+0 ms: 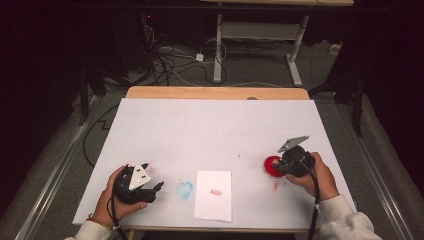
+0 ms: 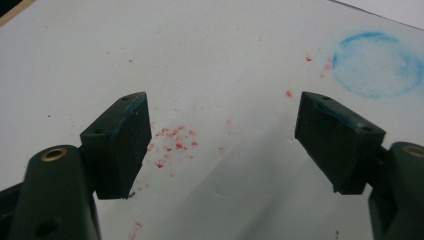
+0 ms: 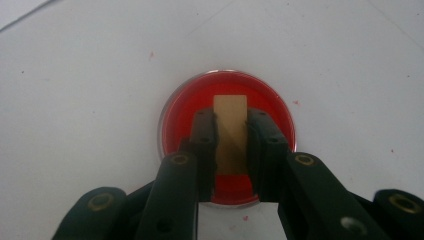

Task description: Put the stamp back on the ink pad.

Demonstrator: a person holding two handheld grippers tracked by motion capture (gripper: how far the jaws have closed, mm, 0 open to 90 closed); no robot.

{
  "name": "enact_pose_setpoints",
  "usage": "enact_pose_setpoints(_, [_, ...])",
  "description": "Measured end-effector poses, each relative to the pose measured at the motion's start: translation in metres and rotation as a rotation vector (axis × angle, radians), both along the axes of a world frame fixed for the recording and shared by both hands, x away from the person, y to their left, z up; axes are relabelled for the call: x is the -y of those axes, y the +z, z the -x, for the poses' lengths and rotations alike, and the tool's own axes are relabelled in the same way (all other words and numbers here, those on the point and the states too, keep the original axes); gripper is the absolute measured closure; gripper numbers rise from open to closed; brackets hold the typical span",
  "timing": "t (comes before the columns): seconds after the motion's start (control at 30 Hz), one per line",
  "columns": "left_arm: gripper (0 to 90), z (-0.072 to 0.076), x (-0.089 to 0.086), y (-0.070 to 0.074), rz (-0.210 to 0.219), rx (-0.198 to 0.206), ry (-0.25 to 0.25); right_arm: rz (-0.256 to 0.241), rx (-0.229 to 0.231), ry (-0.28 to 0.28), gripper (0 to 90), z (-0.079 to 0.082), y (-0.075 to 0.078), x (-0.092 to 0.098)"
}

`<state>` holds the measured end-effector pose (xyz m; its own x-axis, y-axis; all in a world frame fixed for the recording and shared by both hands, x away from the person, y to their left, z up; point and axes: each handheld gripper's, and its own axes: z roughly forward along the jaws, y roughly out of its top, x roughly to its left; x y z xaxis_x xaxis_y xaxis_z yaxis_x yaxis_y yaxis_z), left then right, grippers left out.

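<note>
A small tan wooden block [image 3: 230, 131], likely a stamp, stands upright over a round dish of red ink [image 3: 185, 107]. The dish sits on the right side of the white table cover [image 1: 215, 130], near the front edge. The right gripper [image 3: 231, 125] has its 2 black jaws closed tight on the block's sides, and the block's far end points down into the red ink. Whether the block's face is touching the ink cannot be told.

In the high view, the right gripper [image 1: 292, 162] is held in the person's right hand [image 1: 320, 177], just beside the dish [image 1: 271, 165]. To the left of the dish, at the near middle of the table, lies 1 white sheet of paper [image 1: 214, 200] bearing a small red mark [image 1: 216, 192]. Further left is a faint blue ring stain [image 1: 184, 189], then scattered red specks [image 2: 172, 140].

The left gripper [image 2: 222, 140] rests at the near left with its jaws spread wide apart, holding nothing, above the speckled cover.

Judging from this, the step in hand is inking the block. To do it well, keep the block level so its whole face takes ink evenly, press lightly, then lift straight up to avoid dripping on the way to the paper.
</note>
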<state>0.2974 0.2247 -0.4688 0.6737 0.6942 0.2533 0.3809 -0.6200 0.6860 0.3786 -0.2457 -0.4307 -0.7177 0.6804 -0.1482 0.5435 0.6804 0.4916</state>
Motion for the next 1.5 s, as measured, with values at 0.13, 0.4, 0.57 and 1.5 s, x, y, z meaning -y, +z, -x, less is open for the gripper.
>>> enact_pose_setpoints(0.13, [21.8,0.000,0.000,0.000,-0.002,-0.003,-0.002,0.003,-0.005,0.000,75.8,-0.001,-0.001,-0.001])
enact_pose_setpoints(0.4, [21.8,0.000,0.001,-0.001,-0.002,-0.004,-0.003,0.010,-0.002,-0.007,75.6,-0.001,-0.003,-0.002])
enact_pose_setpoints(0.57, [21.9,0.000,0.001,-0.001,-0.006,-0.007,-0.005,0.019,0.008,-0.009,75.5,0.000,-0.003,-0.003])
enact_pose_setpoints(1.5, [21.8,0.000,0.001,0.000,-0.003,-0.002,-0.003,-0.165,0.222,-0.003,54.6,0.016,0.031,0.000])
